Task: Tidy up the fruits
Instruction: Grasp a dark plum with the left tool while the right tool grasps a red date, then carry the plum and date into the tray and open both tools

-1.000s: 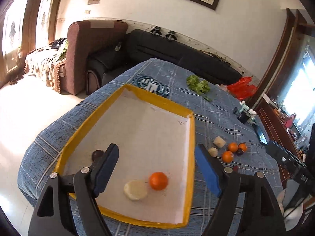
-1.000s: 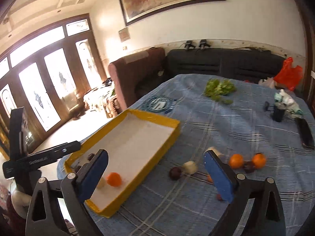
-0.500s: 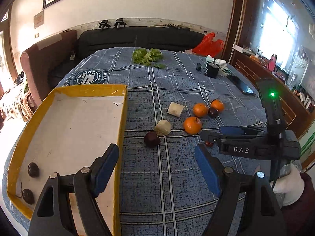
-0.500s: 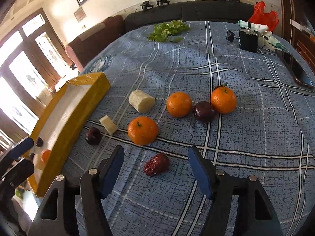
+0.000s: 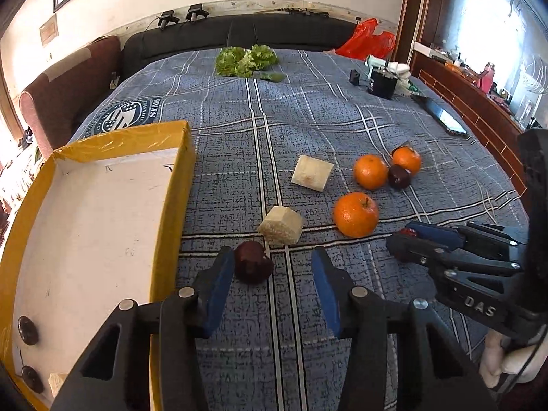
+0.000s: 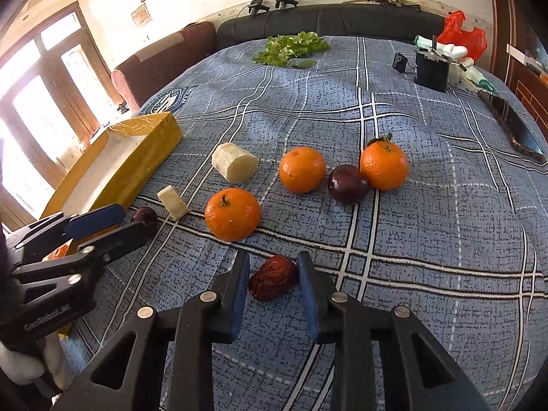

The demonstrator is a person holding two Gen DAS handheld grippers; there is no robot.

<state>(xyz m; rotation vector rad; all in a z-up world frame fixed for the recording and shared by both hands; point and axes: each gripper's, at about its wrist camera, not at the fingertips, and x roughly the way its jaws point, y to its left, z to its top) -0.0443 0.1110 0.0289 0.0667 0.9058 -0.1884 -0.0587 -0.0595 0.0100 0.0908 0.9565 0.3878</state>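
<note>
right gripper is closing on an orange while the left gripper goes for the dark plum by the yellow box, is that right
Not quite. The right gripper has just been closing around a wrinkled red date, not an orange; the nearest orange lies untouched beyond it, as the right wrist view shows. The rest holds: the left gripper, its jaws also closing, has the dark plum between them beside the yellow box.

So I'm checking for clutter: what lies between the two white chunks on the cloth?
Nothing: only bare blue plaid cloth separates the larger white chunk from the smaller white chunk. Both wrist views show that stretch clear.
</note>
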